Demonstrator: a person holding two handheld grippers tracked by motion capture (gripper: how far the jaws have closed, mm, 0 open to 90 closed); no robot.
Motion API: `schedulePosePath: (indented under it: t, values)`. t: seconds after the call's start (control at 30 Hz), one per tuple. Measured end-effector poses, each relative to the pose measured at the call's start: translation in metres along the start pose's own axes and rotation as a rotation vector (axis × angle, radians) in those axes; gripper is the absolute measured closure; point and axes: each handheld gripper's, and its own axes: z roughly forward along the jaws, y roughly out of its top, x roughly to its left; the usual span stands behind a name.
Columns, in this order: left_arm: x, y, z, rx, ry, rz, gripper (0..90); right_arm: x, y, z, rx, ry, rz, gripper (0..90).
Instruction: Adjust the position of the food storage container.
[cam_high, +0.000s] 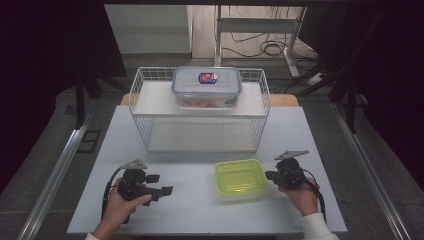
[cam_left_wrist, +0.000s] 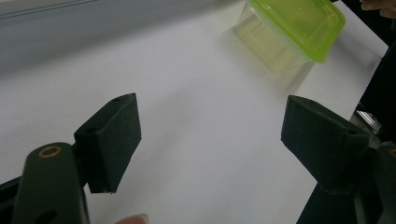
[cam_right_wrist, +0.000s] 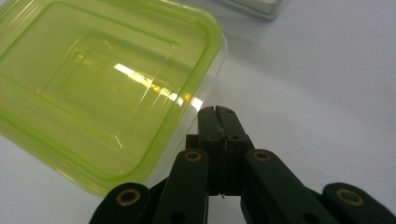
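at the left we hold the left gripper (cam_high: 162, 184) low over the table (cam_high: 195, 210), jaws spread wide and empty. the green-lidded container (cam_high: 240, 176) sits at mid-table, before the wire rack (cam_high: 150, 130) bearing a clear lidded box (cam_high: 207, 85). our right gripper (cam_right_wrist: 218, 116) has jaws pressed together just beside the container's right edge. likely next we grasp it: we'd open the right jaws first, approach level, and steady from the left.
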Motion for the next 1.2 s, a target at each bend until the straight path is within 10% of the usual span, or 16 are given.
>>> schedulePosePath:
  t: [0.67, 1.2]
  values:
    - [0.002, 0.000, -0.001, -0.002, 0.008, -0.003, 19.3, 0.072, 0.021, 0.033, -0.008, 0.070, -0.141, 89.3]
    - [0.003, 0.001, -0.005, -0.026, 0.015, -0.015, 19.2, 0.048, 0.006, 0.009, -0.133, 0.159, 0.006, 89.2]
